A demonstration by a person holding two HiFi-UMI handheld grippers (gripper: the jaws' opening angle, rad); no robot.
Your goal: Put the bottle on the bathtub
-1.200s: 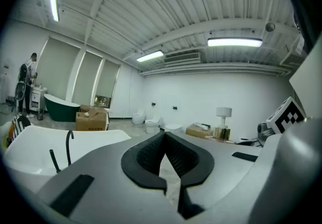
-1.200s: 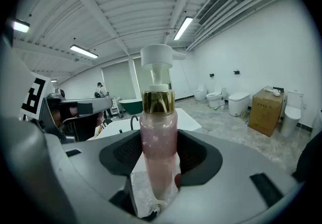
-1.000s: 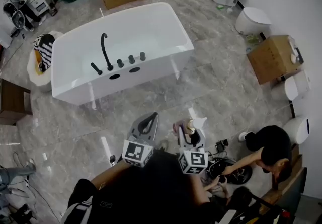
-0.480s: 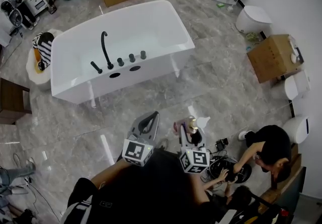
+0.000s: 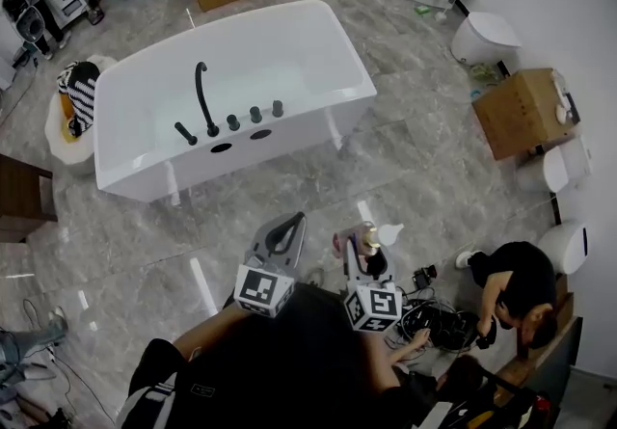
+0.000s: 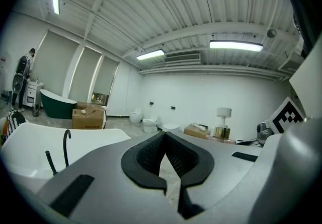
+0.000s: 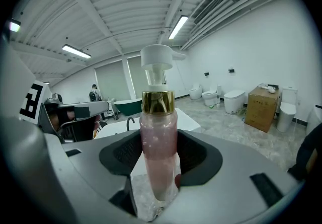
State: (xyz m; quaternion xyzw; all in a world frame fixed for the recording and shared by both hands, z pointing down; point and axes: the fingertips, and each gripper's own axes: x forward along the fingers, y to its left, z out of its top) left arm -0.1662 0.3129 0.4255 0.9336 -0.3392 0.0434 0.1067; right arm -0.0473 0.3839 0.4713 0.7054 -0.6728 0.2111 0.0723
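- Right gripper (image 5: 366,254) is clamped on the bottle (image 7: 158,132), its dark pads pressing either side of the pink body low down, well under the gold collar and white pump head. It is held upright near the person's chest.
- Left gripper (image 5: 283,236) carries nothing: its pad tips meet, with only floor showing behind them.
- Bathtub (image 5: 318,20), white and freestanding, sits well apart from both grippers across a stretch of glossy marble floor (image 5: 415,157), so the bottle is nowhere near its place yet and the whole carry remains.
- Faucet (image 5: 202,94), a black arch, rises from the tub's near ledge beside a row of knobs (image 5: 253,114) (the flattest landing spot, but a crowded one).
- Risks, as I judge them:
  - The grip sits low on a tall bottle, so a quick swing could tip it in the pads.
  - The plain rim looks narrow, so a set-down off centre could send the bottle into the basin or onto the floor.
  - On the ledge, the pump head could knock the faucet.
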